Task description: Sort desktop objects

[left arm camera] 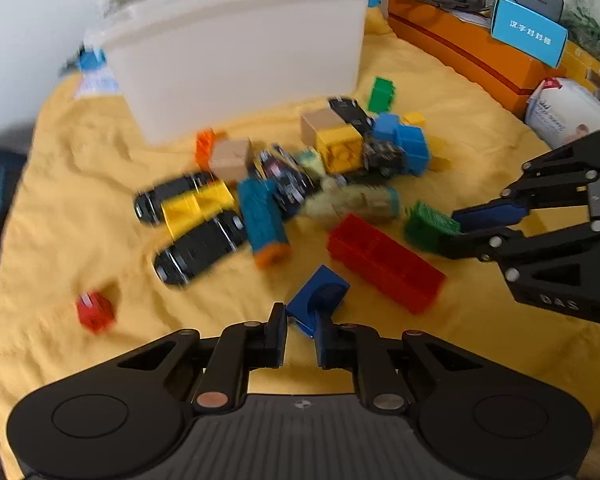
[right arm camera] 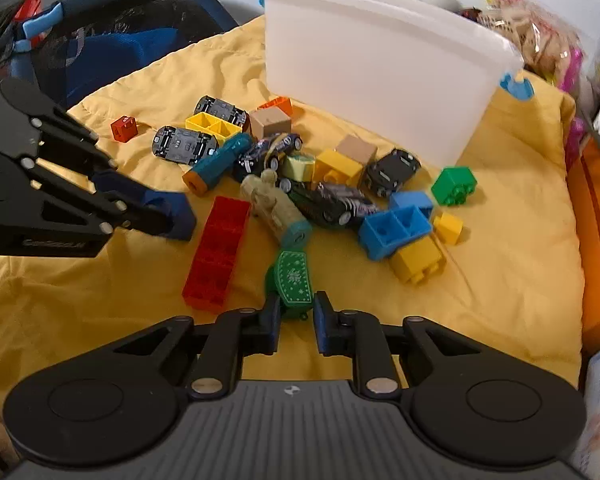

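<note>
While blurred leftward, green piece's [right arm camera: 294,282] white pattern between right tool's [right arm camera: 297,312] clamping fingers.

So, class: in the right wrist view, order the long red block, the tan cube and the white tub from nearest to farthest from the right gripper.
1. Long red block: just left of the right gripper, which grips a green piece.
2. Tan cube: mid-pile, farther back.
3. White tub: at the back, behind the pile.

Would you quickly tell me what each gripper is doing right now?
Left gripper: closed on a dark blue block.
Right gripper: closed on a green patterned piece.
</note>
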Available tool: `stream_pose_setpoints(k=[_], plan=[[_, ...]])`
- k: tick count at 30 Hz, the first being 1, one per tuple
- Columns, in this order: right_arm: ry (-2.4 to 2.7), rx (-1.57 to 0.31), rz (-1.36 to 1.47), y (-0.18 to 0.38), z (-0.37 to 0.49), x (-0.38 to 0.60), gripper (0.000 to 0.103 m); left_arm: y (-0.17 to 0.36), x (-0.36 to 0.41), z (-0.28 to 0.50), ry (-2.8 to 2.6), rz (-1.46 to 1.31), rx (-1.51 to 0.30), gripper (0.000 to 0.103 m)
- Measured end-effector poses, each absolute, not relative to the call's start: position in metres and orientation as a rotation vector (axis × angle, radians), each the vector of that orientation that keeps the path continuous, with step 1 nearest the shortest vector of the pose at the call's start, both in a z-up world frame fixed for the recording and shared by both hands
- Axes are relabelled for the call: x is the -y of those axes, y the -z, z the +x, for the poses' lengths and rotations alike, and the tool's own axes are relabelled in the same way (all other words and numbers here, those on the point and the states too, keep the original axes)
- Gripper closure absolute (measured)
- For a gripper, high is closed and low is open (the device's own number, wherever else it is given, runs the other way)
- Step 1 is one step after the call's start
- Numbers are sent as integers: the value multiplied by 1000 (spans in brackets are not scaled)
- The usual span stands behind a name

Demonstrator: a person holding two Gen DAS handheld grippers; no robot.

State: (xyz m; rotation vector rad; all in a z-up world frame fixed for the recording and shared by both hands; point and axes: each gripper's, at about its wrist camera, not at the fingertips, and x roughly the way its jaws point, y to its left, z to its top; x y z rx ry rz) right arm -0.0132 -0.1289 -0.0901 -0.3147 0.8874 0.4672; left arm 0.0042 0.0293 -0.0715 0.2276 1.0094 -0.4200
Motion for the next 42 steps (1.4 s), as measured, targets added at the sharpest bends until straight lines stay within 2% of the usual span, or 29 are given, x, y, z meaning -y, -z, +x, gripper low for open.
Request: stream_pose_setpoints(k=[8,10,12,13,16,18,21,25,32,33,34,35,38,42], plan=[[-473,-1014,-49,73,-20,152,84,76,-46,-9,476,-139,-1219,86],[-481,-1064,82,79,-13,162,84,82,-50,-5,433,-176,-1238,80],[-455,-1113,169,87,-5,170,84,78,-55,-3,394,-191,-1221,79],[-436,-1118,187,88,-4,173,81,74,-56,-3,380,-177,-1205,74],[-386,-1061,135,84,-7,177,75,62,-59,-8,357,-129,-1144,68],[-372,-1024,74,79,-11,175,75,56,-62,-11,372,-114,-1114,64],[-415,-978,16,71,-15,171,74,49,-56,-20,378,-55,-1087,63],[-436,-919,-136,66,-20,149,63,58,-41,-18,370,17,-1094,59],[-427,-968,-205,89,-14,137,64,81,-30,-14,371,15,-1114,60],[-427,-973,-207,92,-13,137,65,82,-31,-15,363,11,-1101,66],[-426,-980,-205,94,-13,138,69,81,-32,-15,357,13,-1091,66],[-429,-981,-193,94,-13,139,77,80,-32,-14,360,15,-1089,67],[-424,-981,-192,90,-14,143,79,71,-35,-14,363,19,-1063,67],[-415,-926,-188,66,-9,147,79,32,-40,-4,358,37,-956,67]])
